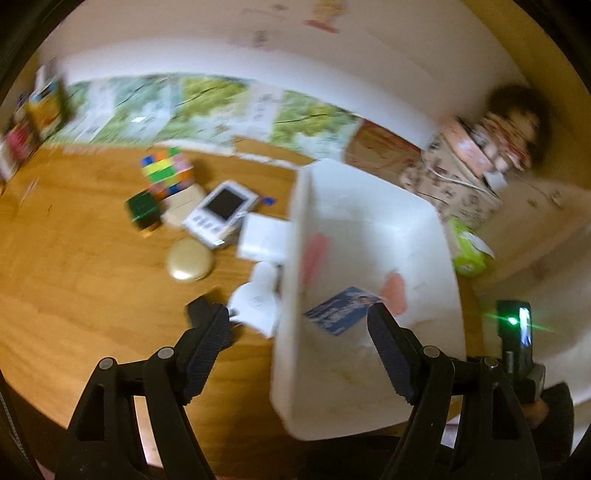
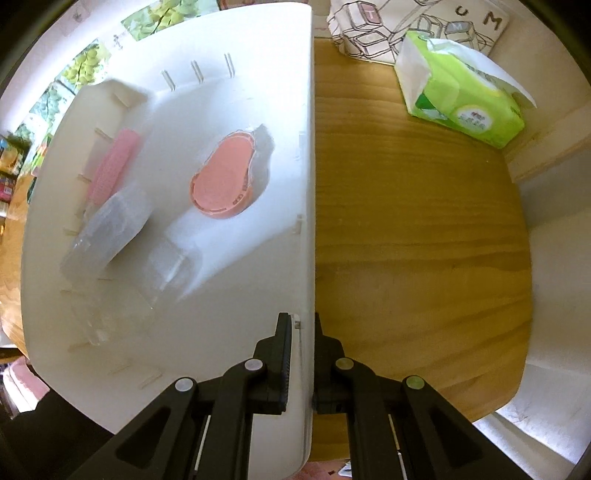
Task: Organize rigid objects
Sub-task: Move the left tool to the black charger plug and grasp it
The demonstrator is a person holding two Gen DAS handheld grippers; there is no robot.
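Note:
A white plastic bin [image 1: 369, 229] stands on the wooden table. My left gripper [image 1: 295, 326] hangs open over the bin's near left wall, and its pads press on nothing. A blue card [image 1: 338, 312] lies inside the bin beside the right fingertip [image 1: 382, 325]. My right gripper [image 2: 303, 328] is shut on the bin's [image 2: 236, 96] right wall, pointing straight down. In the bin lie a pink oval case [image 2: 223, 179], a pink ribbed item [image 2: 110, 166] and a clear plastic box [image 2: 110, 229]. Left of the bin wait a colourful cube [image 1: 168, 171], a white device with a dark screen [image 1: 221, 208] and a gold round compact [image 1: 189, 261].
A dark green box [image 1: 142, 214], a white flat box [image 1: 263, 240] and white packets [image 1: 256, 299] lie near the bin's left side. A green tissue pack [image 2: 461, 99] and a patterned bag [image 2: 406, 26] sit right of it. Bare wood table [image 2: 417, 240] lies beside the right wall.

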